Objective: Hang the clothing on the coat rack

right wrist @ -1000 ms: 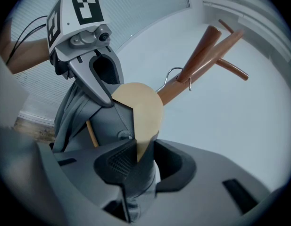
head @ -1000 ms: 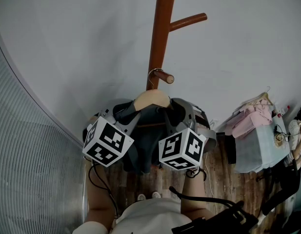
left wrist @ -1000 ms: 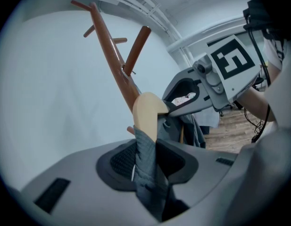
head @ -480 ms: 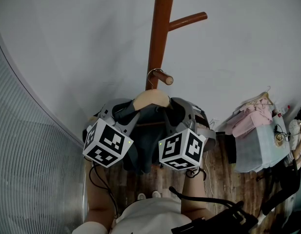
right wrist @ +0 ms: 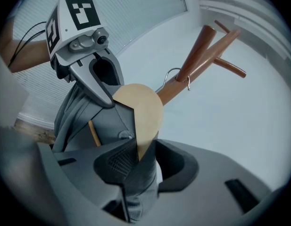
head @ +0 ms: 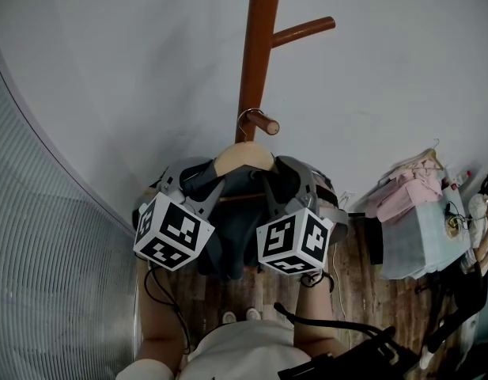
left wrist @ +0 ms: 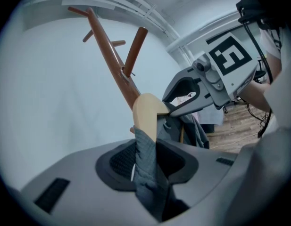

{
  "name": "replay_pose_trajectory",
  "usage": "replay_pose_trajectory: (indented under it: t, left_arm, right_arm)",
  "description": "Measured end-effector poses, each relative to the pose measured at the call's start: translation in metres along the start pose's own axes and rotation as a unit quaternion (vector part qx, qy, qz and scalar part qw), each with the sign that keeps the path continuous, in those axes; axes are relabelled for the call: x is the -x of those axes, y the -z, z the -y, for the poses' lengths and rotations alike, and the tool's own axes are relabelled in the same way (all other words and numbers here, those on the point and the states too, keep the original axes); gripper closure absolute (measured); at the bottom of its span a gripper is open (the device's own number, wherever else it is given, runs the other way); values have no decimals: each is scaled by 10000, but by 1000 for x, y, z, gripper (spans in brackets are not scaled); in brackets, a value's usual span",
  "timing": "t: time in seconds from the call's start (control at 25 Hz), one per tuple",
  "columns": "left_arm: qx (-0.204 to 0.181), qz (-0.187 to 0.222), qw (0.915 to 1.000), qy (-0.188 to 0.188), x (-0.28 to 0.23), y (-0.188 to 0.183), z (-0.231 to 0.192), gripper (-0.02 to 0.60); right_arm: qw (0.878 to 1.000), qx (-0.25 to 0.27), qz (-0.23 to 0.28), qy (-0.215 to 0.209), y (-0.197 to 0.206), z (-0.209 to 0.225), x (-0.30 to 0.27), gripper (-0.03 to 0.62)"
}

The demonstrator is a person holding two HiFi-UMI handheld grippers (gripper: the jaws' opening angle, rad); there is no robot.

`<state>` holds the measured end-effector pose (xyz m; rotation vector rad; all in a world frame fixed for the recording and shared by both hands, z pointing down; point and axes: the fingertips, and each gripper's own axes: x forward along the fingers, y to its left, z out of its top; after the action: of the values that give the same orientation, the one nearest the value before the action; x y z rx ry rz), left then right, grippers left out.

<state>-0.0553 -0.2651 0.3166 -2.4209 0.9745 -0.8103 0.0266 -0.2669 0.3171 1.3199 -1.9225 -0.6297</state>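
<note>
One dark grey garment [head: 230, 232] hangs on a pale wooden hanger [head: 244, 157], directly in front of the person and just below the lower peg [head: 264, 123] of the coat rack [head: 255, 54]. The hanger's metal hook [head: 244, 120] sits at that peg, close against the brown pole. Whether it bears on the peg cannot be told from these views.

The left gripper [head: 206, 196] is clamped on the garment's left shoulder. In the left gripper view its jaws are closed narrowly on a fold of the grey quilted fabric [left wrist: 146, 171], with the hanger's rounded end [left wrist: 147, 113] rising just beyond the pads. The right gripper [head: 274, 196] grips the other shoulder in the same manner. In the right gripper view its jaws are pressed on grey cloth [right wrist: 141, 180], with the hanger's end [right wrist: 141, 108] above and the hook [right wrist: 176, 75] lying beside the pole [right wrist: 198, 60].

Both grippers stand level with each other on either side of the hanger, each visible in the other's view. An upper peg [head: 304, 32] projects to the right higher up the pole.

Outward, a white wall [head: 133, 70] backs the rack and a ribbed screen [head: 54, 291] curves along the left. On the wooden floor [head: 350, 291] to the right stands a pale bin [head: 421, 248] with pink clothing [head: 411, 190] heaped on top.
</note>
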Motion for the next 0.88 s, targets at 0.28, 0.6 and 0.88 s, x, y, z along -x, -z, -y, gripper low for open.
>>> replay_pose_trajectory:
  t: [0.28, 0.6, 0.88]
  left_arm:
    - [39, 129, 9999, -59, 6, -1, -1, 448]
    - [-102, 147, 9995, -248, 18, -4, -3, 446]
    - [-219, 476, 9969, -581, 40, -22, -8, 448]
  right_arm:
    - [10000, -35, 9, 27, 2, 1, 3, 462]
    - [9998, -105, 76, 158, 1, 6, 9, 462]
    - [9994, -141, 116, 285, -1, 9, 14, 462]
